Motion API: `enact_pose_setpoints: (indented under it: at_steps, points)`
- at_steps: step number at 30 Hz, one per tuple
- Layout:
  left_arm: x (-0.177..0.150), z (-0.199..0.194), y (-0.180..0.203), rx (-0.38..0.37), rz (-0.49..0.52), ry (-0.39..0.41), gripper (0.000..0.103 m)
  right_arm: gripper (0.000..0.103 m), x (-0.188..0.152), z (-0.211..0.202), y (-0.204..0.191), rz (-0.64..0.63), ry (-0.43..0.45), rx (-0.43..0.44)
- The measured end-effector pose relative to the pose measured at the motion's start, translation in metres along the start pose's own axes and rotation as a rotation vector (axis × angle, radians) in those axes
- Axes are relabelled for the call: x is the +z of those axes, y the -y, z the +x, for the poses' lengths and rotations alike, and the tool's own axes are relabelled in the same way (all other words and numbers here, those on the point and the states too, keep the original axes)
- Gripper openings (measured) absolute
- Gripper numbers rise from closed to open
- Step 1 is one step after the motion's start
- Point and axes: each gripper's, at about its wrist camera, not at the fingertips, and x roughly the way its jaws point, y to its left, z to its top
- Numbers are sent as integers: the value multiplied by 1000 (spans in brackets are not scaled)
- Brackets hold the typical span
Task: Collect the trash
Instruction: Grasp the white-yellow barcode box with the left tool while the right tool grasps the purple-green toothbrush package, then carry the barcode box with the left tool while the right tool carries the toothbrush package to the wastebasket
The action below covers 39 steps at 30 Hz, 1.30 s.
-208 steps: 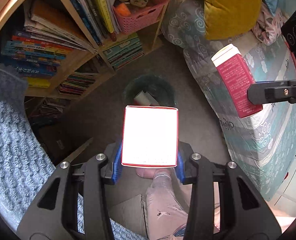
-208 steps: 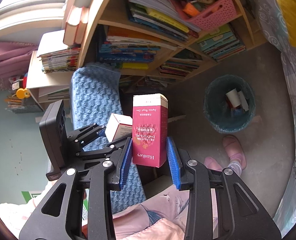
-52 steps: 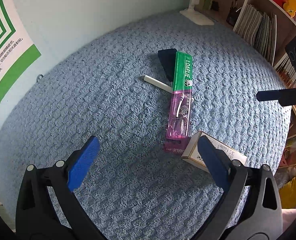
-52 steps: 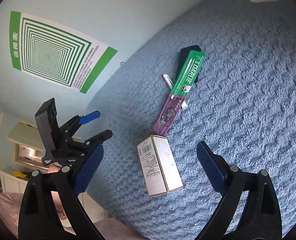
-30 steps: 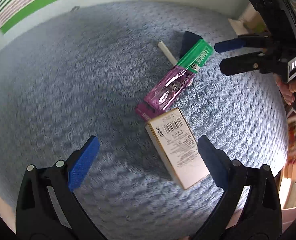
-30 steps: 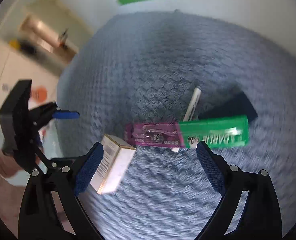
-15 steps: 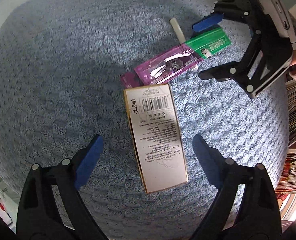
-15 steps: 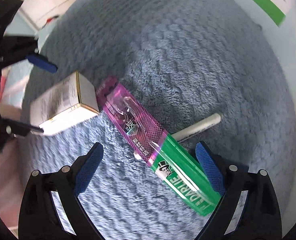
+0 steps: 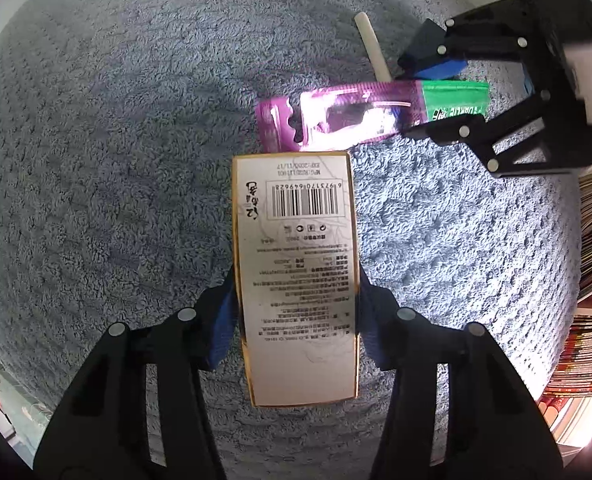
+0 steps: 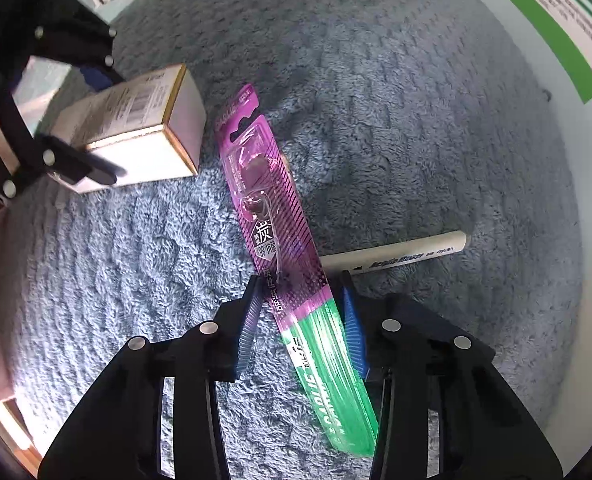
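Cardboard box, barcode side up, lies on the blue fleece blanket; the left gripper has just closed onto its long sides. Touching beside it, the toothbrush package sits pinched by the just-closed right gripper, over a white marker.

My left gripper points steeply downward, its blue-padded fingers just closed in against the two long sides of the white carton. My right gripper also points steeply downward, its blue pads just drawn in around the toothbrush blister pack, which lies slantwise between them. In the left wrist view the right gripper stands at upper right; a bit of hand shows behind it.
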Motion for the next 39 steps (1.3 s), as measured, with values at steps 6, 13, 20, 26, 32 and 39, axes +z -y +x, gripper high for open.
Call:
enact_pose_setpoints:
  at_steps: [6,13,20,26,32,39]
  points:
    - [-14,-12,-11,-6,-5,18,48,16,-13,-24,-1,87,25,5]
    - [-26,-31,-20,2,21,49,48,14,-31,-57,-16,220,73,42]
    - [-11,-51,-20,-2,67,88,48,14,-47,-80,-23,413,164,101]
    - [0,-59,-12,-9,157,104,48,14,-75,-102,-24,657,265,105]
    - [11,-57,1,-36,305,102,48,15,-103,-121,-46,856,313,40]
    - [10,-59,23,-83,529,96,48,15,-117,-138,-96,1079,344,-61]
